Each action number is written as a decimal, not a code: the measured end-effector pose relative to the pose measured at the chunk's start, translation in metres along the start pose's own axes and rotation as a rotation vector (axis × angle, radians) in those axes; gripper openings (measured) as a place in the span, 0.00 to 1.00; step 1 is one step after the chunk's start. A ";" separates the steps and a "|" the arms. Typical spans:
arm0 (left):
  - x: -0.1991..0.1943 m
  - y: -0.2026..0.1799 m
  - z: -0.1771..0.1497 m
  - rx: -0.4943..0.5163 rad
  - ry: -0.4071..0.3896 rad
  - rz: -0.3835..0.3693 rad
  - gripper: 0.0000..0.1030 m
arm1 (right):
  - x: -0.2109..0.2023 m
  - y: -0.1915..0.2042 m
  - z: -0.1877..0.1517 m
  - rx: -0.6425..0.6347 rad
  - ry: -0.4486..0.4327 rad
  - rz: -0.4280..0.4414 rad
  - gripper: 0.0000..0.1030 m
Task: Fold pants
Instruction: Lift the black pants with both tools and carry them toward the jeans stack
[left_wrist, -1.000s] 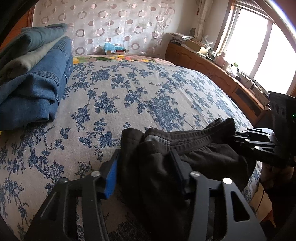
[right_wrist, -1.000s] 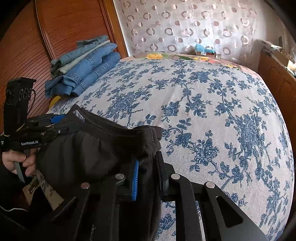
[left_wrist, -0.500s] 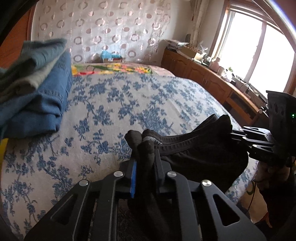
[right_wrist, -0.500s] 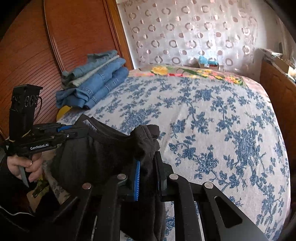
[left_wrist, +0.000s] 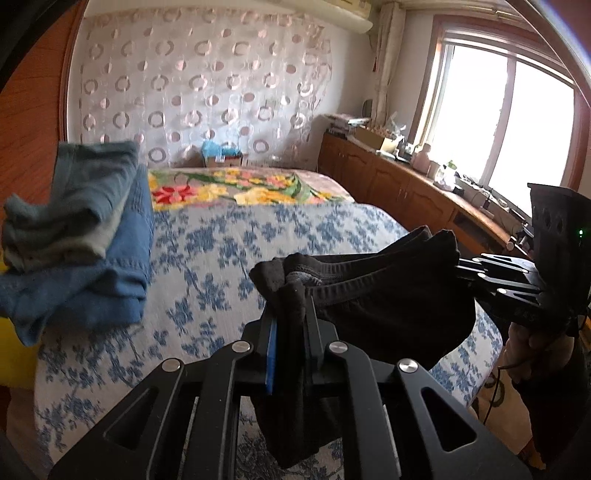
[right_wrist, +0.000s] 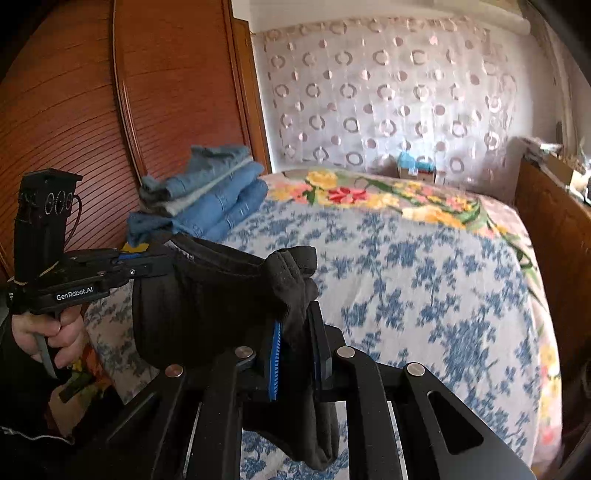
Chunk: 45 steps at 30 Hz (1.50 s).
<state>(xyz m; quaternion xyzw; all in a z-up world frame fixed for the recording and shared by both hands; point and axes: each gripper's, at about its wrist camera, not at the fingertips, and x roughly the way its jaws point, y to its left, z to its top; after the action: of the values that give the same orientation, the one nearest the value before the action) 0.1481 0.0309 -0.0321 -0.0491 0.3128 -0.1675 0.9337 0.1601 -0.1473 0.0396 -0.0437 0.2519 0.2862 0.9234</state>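
Jaws on both sides pinched tight on the waistband, one at each end, so I've got the black pants (left_wrist: 388, 314) hanging in the air over the near edge of the bed (left_wrist: 229, 258), legs drooping below. Left gripper (left_wrist: 290, 332) bites a bunched corner; right gripper (right_wrist: 295, 343) same w/ the other corner. Fabric looks soft, limp, light, w/ no stiffness, so it'll sag and crease wherever unsupported. Elastic band is prob the best grab spot: thick, less slip. Stack of folded jeans (left_wrist: 74, 251) sits by the headboard.
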 end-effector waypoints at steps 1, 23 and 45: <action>-0.002 0.000 0.002 0.001 -0.008 0.001 0.12 | -0.002 0.002 0.003 -0.008 -0.008 -0.003 0.12; -0.042 0.044 0.037 -0.010 -0.136 0.112 0.12 | 0.022 0.023 0.064 -0.149 -0.099 0.040 0.12; -0.055 0.115 0.096 -0.023 -0.221 0.237 0.12 | 0.119 0.012 0.136 -0.276 -0.161 0.087 0.12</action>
<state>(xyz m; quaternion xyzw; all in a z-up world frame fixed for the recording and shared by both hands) 0.1968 0.1566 0.0530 -0.0405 0.2138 -0.0463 0.9749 0.2976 -0.0467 0.1002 -0.1362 0.1371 0.3605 0.9125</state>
